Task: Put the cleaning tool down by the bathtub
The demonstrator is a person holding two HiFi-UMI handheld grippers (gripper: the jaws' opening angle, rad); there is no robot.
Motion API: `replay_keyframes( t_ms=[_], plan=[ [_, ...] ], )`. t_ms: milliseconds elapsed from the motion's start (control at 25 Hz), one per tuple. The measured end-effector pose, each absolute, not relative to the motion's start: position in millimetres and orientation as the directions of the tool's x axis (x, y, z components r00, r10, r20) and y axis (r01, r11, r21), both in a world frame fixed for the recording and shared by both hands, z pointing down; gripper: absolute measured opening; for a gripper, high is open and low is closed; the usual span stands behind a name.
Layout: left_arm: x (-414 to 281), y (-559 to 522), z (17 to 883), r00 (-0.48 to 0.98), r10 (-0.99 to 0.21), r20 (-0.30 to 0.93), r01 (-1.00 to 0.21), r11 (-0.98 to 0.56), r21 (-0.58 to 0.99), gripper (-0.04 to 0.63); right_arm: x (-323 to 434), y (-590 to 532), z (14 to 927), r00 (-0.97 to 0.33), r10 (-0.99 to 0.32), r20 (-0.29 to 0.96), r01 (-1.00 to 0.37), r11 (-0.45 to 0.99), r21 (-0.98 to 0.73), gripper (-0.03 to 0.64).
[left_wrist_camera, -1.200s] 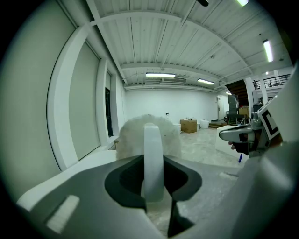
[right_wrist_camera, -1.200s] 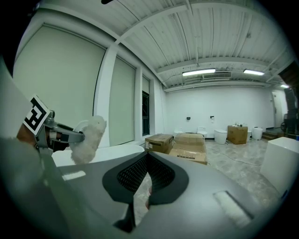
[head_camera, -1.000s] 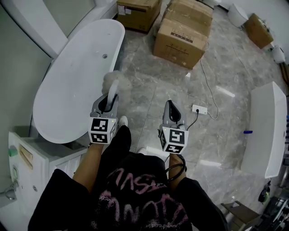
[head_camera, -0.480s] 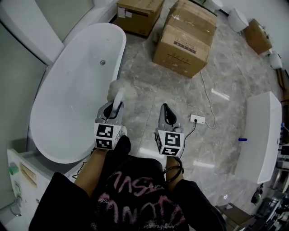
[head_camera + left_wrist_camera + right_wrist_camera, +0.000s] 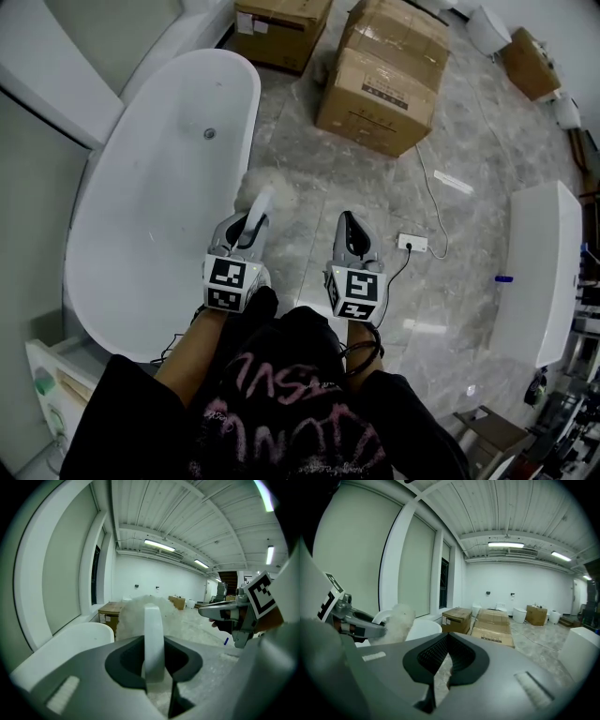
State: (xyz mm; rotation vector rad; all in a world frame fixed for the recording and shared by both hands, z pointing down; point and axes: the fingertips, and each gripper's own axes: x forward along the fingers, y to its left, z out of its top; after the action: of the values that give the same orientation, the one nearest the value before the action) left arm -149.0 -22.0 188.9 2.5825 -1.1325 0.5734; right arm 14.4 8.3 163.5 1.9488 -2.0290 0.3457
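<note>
Left gripper view showed the left hand-held gripper (image 5: 154,670) clamped on the cleaning tool (image 5: 153,637), its long axis running forward to a fluffy head (image 5: 269,186) over the floor (image 5: 314,202), the bathtub (image 5: 150,197) just to its left; the right hand-held gripper (image 5: 354,232), jaws together and empty, was farther off

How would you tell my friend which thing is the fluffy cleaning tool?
Find the long white bathtub on the left. Right beside its rim, the left tongs are shut on the cleaning tool: a curved white handle ending in a puffy white ball. It's the only fuzzy thing; the cardboard boxes beyond are brown and square.
</note>
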Motion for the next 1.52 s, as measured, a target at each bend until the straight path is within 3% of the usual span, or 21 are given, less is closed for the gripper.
replay_keyframes(
  t_ms=[360, 1520],
  plan=[
    [-139.1, -31.5, 202.7, 0.637, -0.607, 0.474, -0.734, -0.666, 0.133, 0.084, 30.1, 7.7, 173.5, 0.017, -0.908, 0.419, -0.998, 0.006, 0.055, 0.014],
    [-55.5, -80.0, 310.0, 0.508, -0.579, 0.638, -0.803, -0.586, 0.107, 0.084, 126.1, -49.2, 284.3, -0.111, -0.846, 0.521, -0.994, 0.103, -0.044, 0.014]
  ],
)
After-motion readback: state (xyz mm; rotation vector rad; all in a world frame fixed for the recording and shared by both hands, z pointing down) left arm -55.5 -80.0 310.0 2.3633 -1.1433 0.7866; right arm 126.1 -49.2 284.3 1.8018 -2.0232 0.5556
